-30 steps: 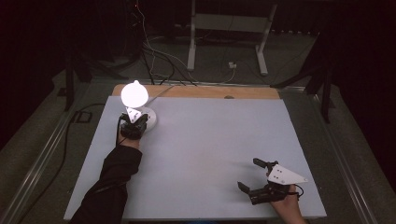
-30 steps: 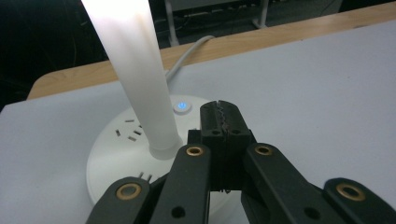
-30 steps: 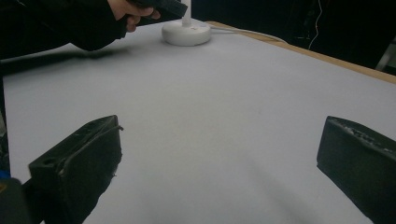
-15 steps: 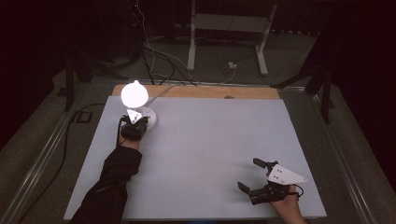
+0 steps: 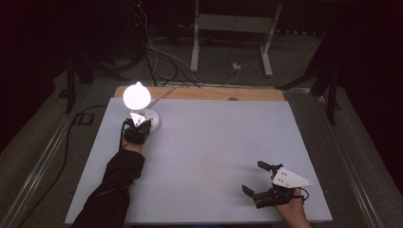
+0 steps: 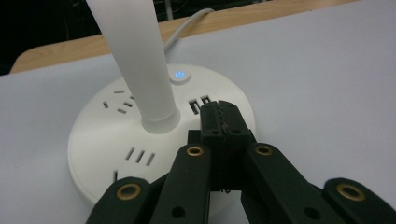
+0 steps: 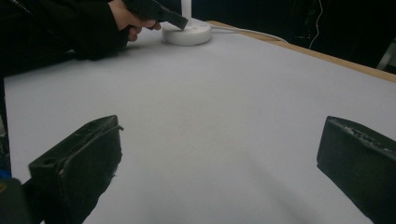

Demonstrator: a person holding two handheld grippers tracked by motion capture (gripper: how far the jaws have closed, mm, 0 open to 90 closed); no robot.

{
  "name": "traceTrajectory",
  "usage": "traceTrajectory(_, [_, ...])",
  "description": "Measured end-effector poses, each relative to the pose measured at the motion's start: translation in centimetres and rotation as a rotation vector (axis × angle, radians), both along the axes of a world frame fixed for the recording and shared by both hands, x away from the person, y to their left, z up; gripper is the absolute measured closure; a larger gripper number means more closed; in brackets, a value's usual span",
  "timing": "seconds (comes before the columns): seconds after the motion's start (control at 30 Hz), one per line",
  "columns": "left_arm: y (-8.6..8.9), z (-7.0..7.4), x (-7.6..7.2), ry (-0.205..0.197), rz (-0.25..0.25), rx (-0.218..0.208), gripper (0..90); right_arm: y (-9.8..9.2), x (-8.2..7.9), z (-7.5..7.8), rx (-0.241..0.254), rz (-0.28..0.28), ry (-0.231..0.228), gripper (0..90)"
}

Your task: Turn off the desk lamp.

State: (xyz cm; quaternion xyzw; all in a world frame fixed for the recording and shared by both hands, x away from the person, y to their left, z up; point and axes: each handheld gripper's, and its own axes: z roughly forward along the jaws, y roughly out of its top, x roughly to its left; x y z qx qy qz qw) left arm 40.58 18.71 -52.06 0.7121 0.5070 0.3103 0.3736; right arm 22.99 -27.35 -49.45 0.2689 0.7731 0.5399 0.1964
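Left gripper view: left gripper (image 6: 223, 114) jaws pressed together over the lamp base (image 6: 107, 140), near the lit button (image 6: 180, 75); sockets visible.
High view: glowing lamp head (image 5: 137, 96), far-left on table (image 5: 214, 142).
Right gripper (image 5: 260, 178): jaws wide apart, empty.
Hard to tell: whether the tips touch the base.

The high view looks forward and down over the whole counter (image 5: 214, 156), the left gripper view sits close above the lamp base (image 6: 116, 140), and the right gripper view looks low across the counter toward that same base, far off.
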Motion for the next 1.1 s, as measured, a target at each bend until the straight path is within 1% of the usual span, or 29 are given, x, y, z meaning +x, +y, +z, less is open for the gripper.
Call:
traceTrajectory(0.07, [0.0, 0.0, 0.0, -0.002, -0.004, 0.008, 90.0, 0.0, 0.0, 0.0, -0.003, -0.003, 0.002, 0.0])
traceTrajectory(0.2, [-0.1, -0.1, 0.0, -0.01, -0.005, 0.008, 90.0, 0.0, 0.0, 0.0, -0.002, -0.004, 0.002, 0.0])
traceTrajectory(0.3, [-0.2, -0.1, 0.0, -0.007, -0.008, 0.029, 90.0, 0.0, 0.0, 0.0, -0.002, -0.005, 0.002, 0.0])
traceTrajectory(0.37, [-0.3, -0.1, 0.0, -0.013, -0.013, 0.042, 90.0, 0.1, 0.0, -0.1, -0.004, -0.006, 0.005, 0.0])
traceTrajectory(0.4, [-0.3, -0.1, 0.0, -0.01, -0.011, 0.034, 90.0, 0.1, 0.0, -0.1, -0.004, -0.006, 0.005, 0.0])
traceTrajectory(0.47, [-0.1, -0.1, 0.1, -0.003, -0.007, 0.005, 90.0, 0.1, 0.0, -0.1, -0.003, -0.006, 0.005, 0.0])
traceTrajectory(0.53, [0.0, 0.1, 0.0, 0.004, -0.013, -0.003, 90.0, 0.0, 0.0, 0.0, -0.004, -0.004, 0.0, 0.0])
traceTrajectory(0.57, [0.1, 0.3, 0.0, 0.0, -0.019, -0.002, 90.0, 0.0, 0.0, 0.0, -0.002, -0.005, -0.001, 0.0])
traceTrajectory(0.63, [0.0, 0.9, -0.2, -0.011, -0.034, -0.022, 90.0, -0.1, 0.0, 0.0, 0.0, -0.006, -0.001, 0.0])
traceTrajectory(0.67, [0.0, 1.4, -0.4, -0.022, -0.039, -0.021, 90.0, -0.1, 0.0, 0.0, 0.0, -0.007, -0.001, 0.0])
traceTrajectory(0.73, [-0.1, 2.2, -0.7, -0.031, -0.053, -0.033, 90.0, -0.1, 0.0, 0.0, 0.0, -0.007, -0.001, 0.0])
traceTrajectory(0.8, [0.0, 2.9, -1.0, -0.03, -0.068, -0.055, 89.1, -0.1, -0.1, 0.1, 0.0, -0.008, -0.002, 0.0])
traceTrajectory(0.83, [0.1, 3.2, -1.2, -0.026, -0.085, -0.07, 89.1, -0.1, -0.1, 0.1, 0.0, -0.008, -0.002, 0.0])
traceTrajectory(0.87, [0.2, 3.4, -1.4, -0.03, -0.094, -0.078, 87.2, -0.1, 0.0, 0.1, 0.001, -0.008, -0.001, 0.0])
traceTrajectory(0.9, [0.3, 3.6, -1.5, -0.031, -0.1, -0.082, 87.2, -0.1, 0.0, 0.1, 0.001, -0.008, -0.001, 0.0])
traceTrajectory(0.93, [0.5, 3.8, -1.7, -0.025, -0.112, -0.097, 85.5, -0.1, 0.0, 0.1, 0.0, -0.008, -0.001, 0.0])
traceTrajectory(0.97, [0.6, 4.0, -1.9, -0.023, -0.116, -0.113, 80.2, -0.1, 0.0, 0.1, 0.0, -0.009, -0.002, 0.0])
traceTrajectory(1.0, [0.7, 4.1, -2.2, -0.025, -0.126, -0.127, 80.2, -0.1, 0.0, 0.1, 0.001, -0.009, -0.002, 0.0])
traceTrajectory(1.07, [0.9, 4.4, -2.7, -0.029, -0.14, -0.139, 80.1, -0.1, 0.0, 0.1, 0.001, -0.009, -0.002, 0.0])
traceTrajectory(1.1, [1.0, 4.5, -2.9, -0.027, -0.148, -0.145, 75.7, -0.2, 0.0, 0.1, 0.001, -0.009, -0.003, 0.0])
